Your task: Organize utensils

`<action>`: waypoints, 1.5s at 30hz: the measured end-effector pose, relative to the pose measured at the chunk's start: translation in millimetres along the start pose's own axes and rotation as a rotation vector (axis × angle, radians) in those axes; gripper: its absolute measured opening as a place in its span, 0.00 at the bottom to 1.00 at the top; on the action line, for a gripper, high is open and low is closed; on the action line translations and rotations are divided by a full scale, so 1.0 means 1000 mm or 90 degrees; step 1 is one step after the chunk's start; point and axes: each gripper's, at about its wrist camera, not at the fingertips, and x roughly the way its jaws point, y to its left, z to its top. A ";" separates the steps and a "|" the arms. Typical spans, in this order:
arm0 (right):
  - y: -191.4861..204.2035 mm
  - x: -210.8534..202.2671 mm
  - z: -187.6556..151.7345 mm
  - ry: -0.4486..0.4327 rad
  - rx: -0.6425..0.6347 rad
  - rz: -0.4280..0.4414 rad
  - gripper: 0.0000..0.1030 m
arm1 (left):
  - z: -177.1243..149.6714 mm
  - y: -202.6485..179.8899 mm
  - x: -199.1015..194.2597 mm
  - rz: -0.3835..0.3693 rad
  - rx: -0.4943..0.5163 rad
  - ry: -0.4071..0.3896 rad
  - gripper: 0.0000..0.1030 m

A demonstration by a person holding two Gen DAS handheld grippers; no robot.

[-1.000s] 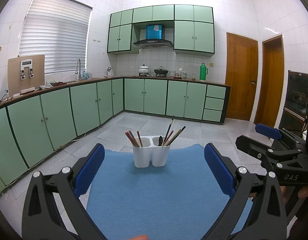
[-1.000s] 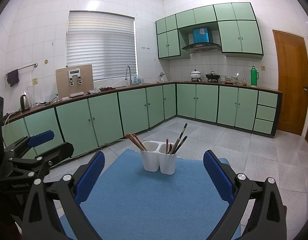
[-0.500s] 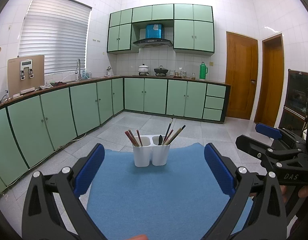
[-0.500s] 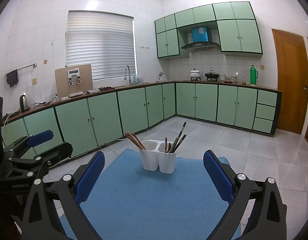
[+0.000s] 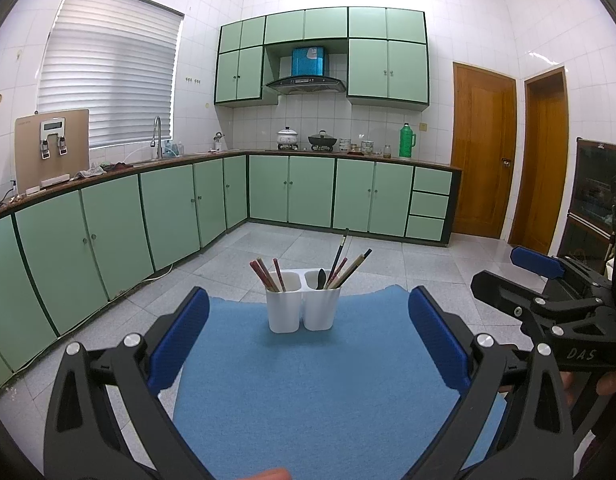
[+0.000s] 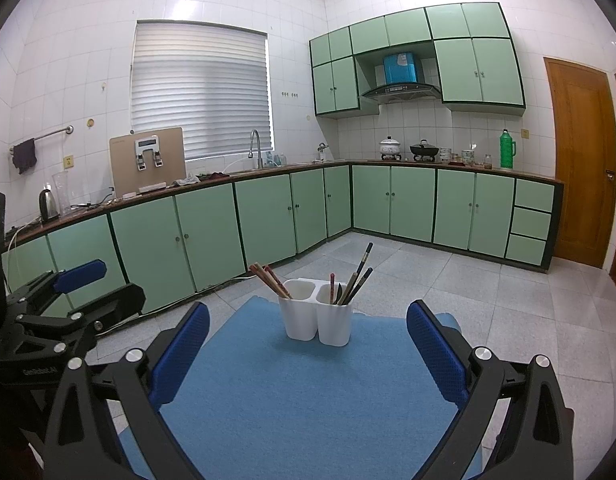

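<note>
A white two-cup utensil holder (image 5: 303, 306) stands at the far end of a blue mat (image 5: 308, 384). Its left cup holds reddish chopsticks (image 5: 266, 276). Its right cup holds dark chopsticks and a black spoon (image 5: 320, 279). The holder also shows in the right wrist view (image 6: 316, 312). My left gripper (image 5: 308, 340) is open and empty, well short of the holder. My right gripper (image 6: 308, 344) is open and empty too, and it shows at the right edge of the left wrist view (image 5: 547, 304).
Green cabinets (image 5: 108, 224) run along the left and back walls under a countertop with a sink, pots and a green thermos (image 5: 406, 141). Wooden doors (image 5: 483, 152) stand at the right. A grey tiled floor (image 5: 427, 264) lies beyond the mat.
Both views have shifted very slightly; the holder sits a touch lower in the left wrist frame. Both grippers stay open and empty.
</note>
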 end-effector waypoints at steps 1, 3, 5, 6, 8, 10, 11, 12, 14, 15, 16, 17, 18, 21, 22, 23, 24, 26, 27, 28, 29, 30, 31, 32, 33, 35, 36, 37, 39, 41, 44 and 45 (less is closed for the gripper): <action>-0.001 0.000 0.000 0.000 0.000 0.000 0.94 | 0.000 0.000 0.000 0.000 0.001 0.001 0.94; -0.001 -0.001 0.000 0.000 0.000 0.000 0.94 | 0.000 -0.001 0.000 0.001 0.001 0.001 0.94; -0.001 0.000 0.000 0.000 0.000 0.000 0.94 | 0.000 -0.001 0.000 0.000 0.000 0.000 0.94; -0.001 0.000 0.000 0.000 0.000 0.000 0.94 | 0.000 -0.001 0.000 0.001 0.001 0.000 0.94; -0.001 0.000 0.000 0.000 0.000 0.000 0.94 | 0.001 -0.002 0.000 0.001 0.001 0.000 0.94; -0.001 0.000 0.000 0.000 0.000 0.000 0.94 | 0.000 -0.001 0.000 0.001 0.001 0.000 0.94; -0.001 0.000 0.000 0.001 0.000 0.000 0.94 | 0.001 -0.001 0.000 0.001 0.001 0.001 0.94; -0.001 0.000 0.000 0.001 0.000 0.000 0.94 | 0.000 -0.001 0.000 0.001 0.000 0.001 0.94; 0.000 0.000 0.000 0.001 0.000 0.000 0.94 | 0.000 -0.001 0.001 0.000 0.000 0.001 0.94; -0.001 0.000 0.000 0.001 -0.001 0.000 0.94 | 0.000 -0.002 0.002 0.000 0.000 0.002 0.94; 0.000 0.000 0.000 0.001 0.000 0.000 0.94 | 0.000 -0.001 0.002 0.000 0.000 0.002 0.94; 0.000 0.000 0.000 0.001 0.000 0.000 0.94 | 0.000 0.000 0.002 -0.001 0.000 0.003 0.94; -0.001 0.000 -0.001 0.001 0.000 0.000 0.94 | -0.001 0.000 0.002 -0.001 0.001 0.003 0.94; -0.002 0.001 0.000 0.002 0.000 0.000 0.94 | -0.001 0.000 0.002 -0.001 0.000 0.003 0.94; -0.002 0.001 0.000 0.002 0.000 0.000 0.94 | -0.001 0.000 0.002 -0.001 0.000 0.003 0.94; -0.002 0.001 -0.001 0.003 0.000 0.000 0.94 | -0.001 0.000 0.002 -0.001 0.000 0.003 0.94; -0.002 0.001 -0.002 0.004 0.000 -0.001 0.94 | -0.001 0.001 0.002 -0.001 0.000 0.003 0.94; -0.002 0.001 -0.003 0.004 0.000 -0.001 0.94 | -0.001 0.001 0.002 -0.001 0.000 0.004 0.94; -0.002 0.001 -0.003 0.004 0.000 -0.001 0.94 | -0.001 0.001 0.002 -0.002 0.001 0.004 0.94; -0.002 0.001 -0.004 0.004 0.000 -0.001 0.94 | -0.002 0.001 0.002 -0.002 0.001 0.004 0.94; -0.002 0.001 -0.004 0.004 0.000 -0.001 0.94 | -0.002 0.000 0.003 -0.002 0.001 0.004 0.94; -0.002 0.001 -0.003 0.005 0.000 -0.001 0.94 | -0.002 0.001 0.003 -0.002 0.001 0.004 0.94; -0.003 0.002 -0.004 0.005 0.000 -0.001 0.94 | -0.003 0.001 0.003 -0.004 0.001 0.004 0.94; -0.003 0.001 -0.004 0.006 0.001 -0.001 0.94 | -0.002 0.001 0.003 -0.007 0.000 0.005 0.94; -0.004 0.002 -0.005 0.006 0.001 -0.001 0.94 | -0.003 0.002 0.004 -0.011 -0.001 0.007 0.94; -0.004 0.001 -0.006 0.007 0.001 -0.002 0.94 | -0.004 0.002 0.005 -0.009 0.000 0.007 0.94; -0.005 0.001 -0.007 0.007 0.001 -0.002 0.94 | -0.004 0.002 0.006 -0.009 0.001 0.009 0.94; -0.005 0.002 -0.006 0.008 0.001 -0.002 0.94 | -0.004 0.002 0.006 -0.009 0.002 0.010 0.94; -0.005 0.002 -0.006 0.008 0.001 -0.002 0.94 | -0.005 0.003 0.006 -0.007 0.001 0.011 0.94; -0.005 0.002 -0.006 0.008 0.001 -0.003 0.94 | -0.004 0.004 0.006 -0.006 -0.001 0.011 0.94; -0.006 0.003 -0.005 0.008 0.001 -0.002 0.94 | -0.004 0.005 0.006 -0.004 0.000 0.011 0.94; -0.006 0.003 -0.005 0.008 0.001 -0.002 0.94 | -0.004 0.004 0.005 -0.004 0.000 0.011 0.94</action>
